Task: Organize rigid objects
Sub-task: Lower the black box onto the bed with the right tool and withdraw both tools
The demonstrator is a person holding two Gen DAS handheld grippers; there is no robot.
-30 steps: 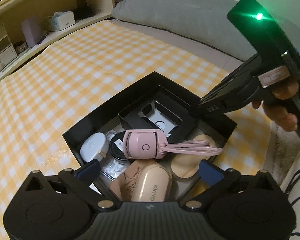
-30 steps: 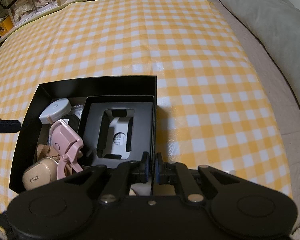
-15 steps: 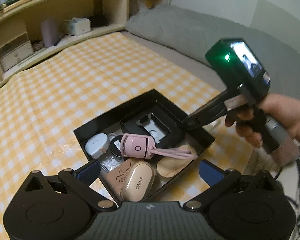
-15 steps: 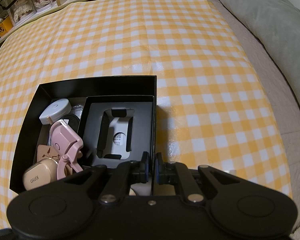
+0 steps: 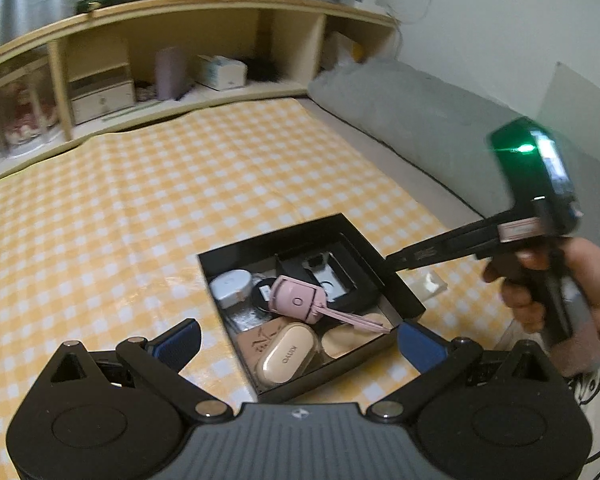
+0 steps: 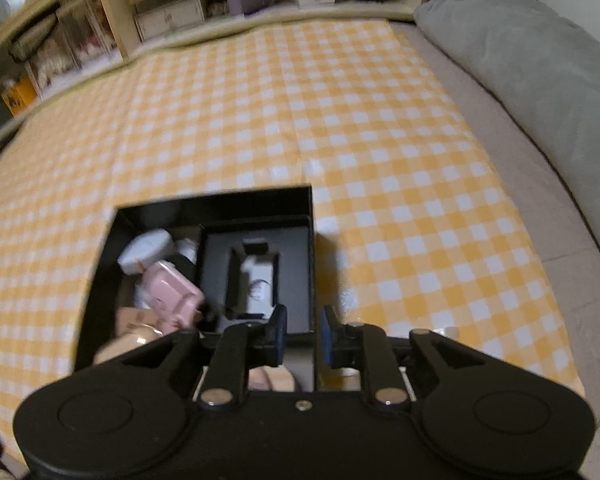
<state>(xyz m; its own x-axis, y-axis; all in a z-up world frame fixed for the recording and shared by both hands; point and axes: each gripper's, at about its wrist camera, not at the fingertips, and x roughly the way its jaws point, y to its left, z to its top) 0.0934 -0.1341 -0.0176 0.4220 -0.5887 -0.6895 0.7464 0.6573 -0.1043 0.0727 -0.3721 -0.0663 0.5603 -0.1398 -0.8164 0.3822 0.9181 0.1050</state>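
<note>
A black box [image 5: 272,237] [image 6: 220,203] lies on the yellow checked cloth. In it are a pink device with a strap [image 5: 296,300] [image 6: 172,292], a white round case [image 5: 232,286] [image 6: 146,250], a beige oval case [image 5: 286,354] and a smaller black box with a grey insert [image 5: 332,276] [image 6: 256,276]. My left gripper [image 5: 300,342] hangs open above the box's near corner, with nothing between its pads. My right gripper [image 6: 303,334] [image 5: 396,260] is opening; its jaws straddle the box's right wall without pressing on it.
A wooden shelf [image 5: 188,20] with small boxes runs along the far side of the bed. A grey pillow [image 6: 540,60] lies to the right. A small white packet [image 5: 432,282] sits on the cloth beside the box. A hand [image 5: 540,292] holds the right gripper.
My right gripper was shut on the box's right wall and has now parted its jaws and lifted. My left gripper rose and drew back, so the box looks smaller.
</note>
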